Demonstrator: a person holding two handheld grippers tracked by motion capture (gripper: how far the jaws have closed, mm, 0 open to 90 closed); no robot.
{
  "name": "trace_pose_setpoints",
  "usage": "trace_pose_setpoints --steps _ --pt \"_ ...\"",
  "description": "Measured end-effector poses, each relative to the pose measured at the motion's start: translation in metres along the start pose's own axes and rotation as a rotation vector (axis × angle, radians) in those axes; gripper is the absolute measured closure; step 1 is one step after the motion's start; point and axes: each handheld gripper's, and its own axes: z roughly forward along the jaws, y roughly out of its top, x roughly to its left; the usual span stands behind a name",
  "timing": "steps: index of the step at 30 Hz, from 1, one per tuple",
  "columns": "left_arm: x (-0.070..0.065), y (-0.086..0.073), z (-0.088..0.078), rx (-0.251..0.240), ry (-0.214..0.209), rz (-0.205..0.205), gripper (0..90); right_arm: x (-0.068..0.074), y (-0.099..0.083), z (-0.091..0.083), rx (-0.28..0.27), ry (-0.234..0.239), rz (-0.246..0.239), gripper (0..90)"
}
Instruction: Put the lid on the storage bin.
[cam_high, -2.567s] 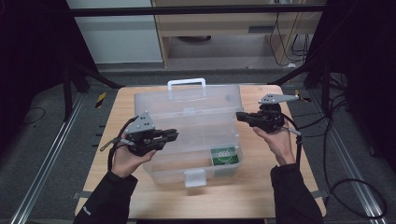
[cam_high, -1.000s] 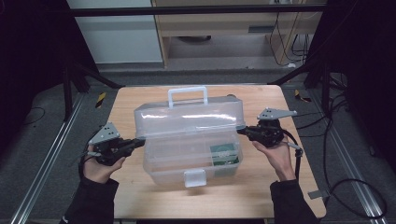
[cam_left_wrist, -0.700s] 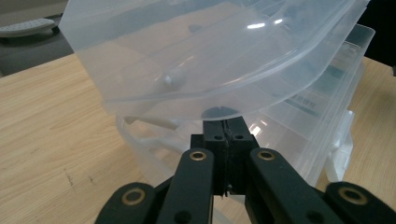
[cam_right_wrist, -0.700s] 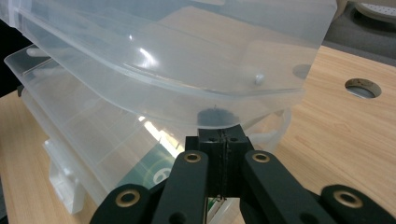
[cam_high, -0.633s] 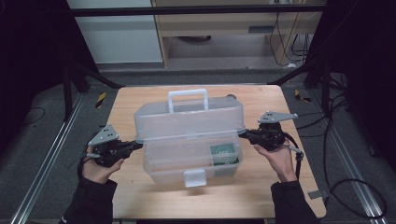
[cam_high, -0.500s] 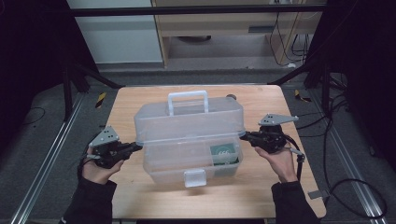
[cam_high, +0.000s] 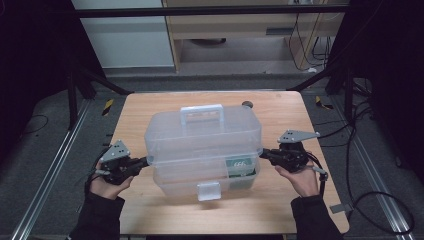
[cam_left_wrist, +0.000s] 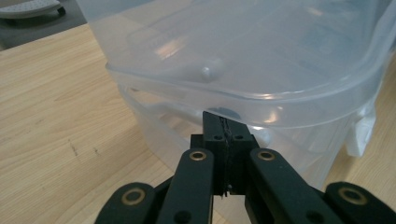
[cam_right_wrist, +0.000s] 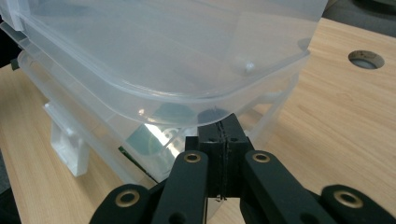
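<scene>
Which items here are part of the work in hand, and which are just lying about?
In the job:
clear plastic box, its lid lowered
left tool, shut, tip under the lid's rim
right tool, shut, same on its side
green packet inside

Lying about:
yellow-black piece on the floor

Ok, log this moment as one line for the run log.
left gripper: shut, under lid rim | right gripper: shut, under lid rim | clear box: on table

A light wooden table (cam_high: 150, 110) is set on a dark grey floor (cam_high: 45, 150). Metal rails (cam_high: 50, 172) are laid left and right of the table. Behind the table, a wooden shelf unit (cam_high: 240, 30) and a white cabinet (cam_high: 125, 35) are seen, with cables (cam_high: 370, 200) trailed to the table's right.
</scene>
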Motion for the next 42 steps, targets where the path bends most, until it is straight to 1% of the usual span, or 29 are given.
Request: trace_pose_setpoints --steps 7,10,13,16,19,21,22,23,24,25,26,28,30,33,34,36,37,38,39,40,42 --pt "-0.001 -0.005 0.003 0.03 0.0 0.001 89.6 0.002 -0.01 0.001 0.016 0.006 0.005 89.9" --pt "0.0 -0.006 0.004 0.039 0.0 0.009 89.6 0.002 -0.012 0.0 0.022 0.009 0.01 89.8" --pt "0.004 -0.009 0.004 0.045 0.014 -0.002 89.6 0.002 -0.015 0.001 0.034 0.014 0.008 89.6" --pt "0.009 -0.013 0.006 0.055 0.025 -0.016 89.5 0.0 -0.019 0.003 0.062 0.003 0.013 89.8" --pt "0.015 -0.017 0.008 0.068 0.048 -0.031 89.1 -0.008 -0.025 0.006 0.093 -0.033 0.016 88.8" --pt "0.02 -0.021 0.01 0.07 0.068 -0.052 88.7 -0.015 -0.029 0.006 0.1 -0.049 0.043 87.9" --pt "0.02 -0.021 0.01 0.07 0.068 -0.052 88.1 -0.022 -0.034 0.006 0.108 -0.075 0.059 87.3" --pt "0.023 -0.023 0.011 0.069 0.073 -0.063 88.1 -0.022 -0.034 0.006 0.108 -0.075 0.059 87.3" --pt "0.027 -0.027 0.013 0.066 0.088 -0.087 86.3 -0.031 -0.041 0.006 0.104 -0.1 0.093 84.7" --pt "0.03 -0.03 0.015 0.065 0.097 -0.102 85.1 -0.034 -0.043 0.006 0.098 -0.114 0.099 82.9" --pt "0.033 -0.033 0.016 0.066 0.099 -0.112 83.9 -0.037 -0.046 0.007 0.094 -0.131 0.118 82.1" --pt "0.037 -0.038 0.019 0.073 0.109 -0.126 82.1 -0.044 -0.052 0.008 0.087 -0.164 0.127 78.3" --pt "0.041 -0.042 0.022 0.075 0.124 -0.141 80.4 -0.049 -0.057 0.009 0.094 -0.187 0.139 75.7" --pt "0.046 -0.049 0.026 0.083 0.149 -0.156 75.8 -0.056 -0.063 0.009 0.093 -0.223 0.156 68.1" --pt "0.048 -0.05 0.027 0.088 0.156 -0.161 74.8 -0.058 -0.065 0.009 0.09 -0.239 0.158 63.1" --pt "0.05 -0.053 0.029 0.094 0.178 -0.158 71.1 -0.063 -0.069 0.01 0.088 -0.271 0.158 58.7" --pt "0.051 -0.055 0.03 0.097 0.184 -0.163 69.8 -0.065 -0.071 0.01 0.089 -0.28 0.166 54.1" --pt "0.053 -0.056 0.03 0.099 0.194 -0.165 69.2 -0.067 -0.072 0.01 0.084 -0.291 0.164 50.8" --pt "0.055 -0.058 0.031 0.102 0.208 -0.167 66.9 -0.069 -0.075 0.01 0.078 -0.314 0.163 45.9" --pt "0.056 -0.059 0.031 0.104 0.218 -0.165 64.5 -0.072 -0.077 0.009 0.077 -0.333 0.166 42.9" --pt "0.058 -0.061 0.031 0.104 0.243 -0.163 60.1 -0.074 -0.078 0.008 0.076 -0.347 0.172 39.3"
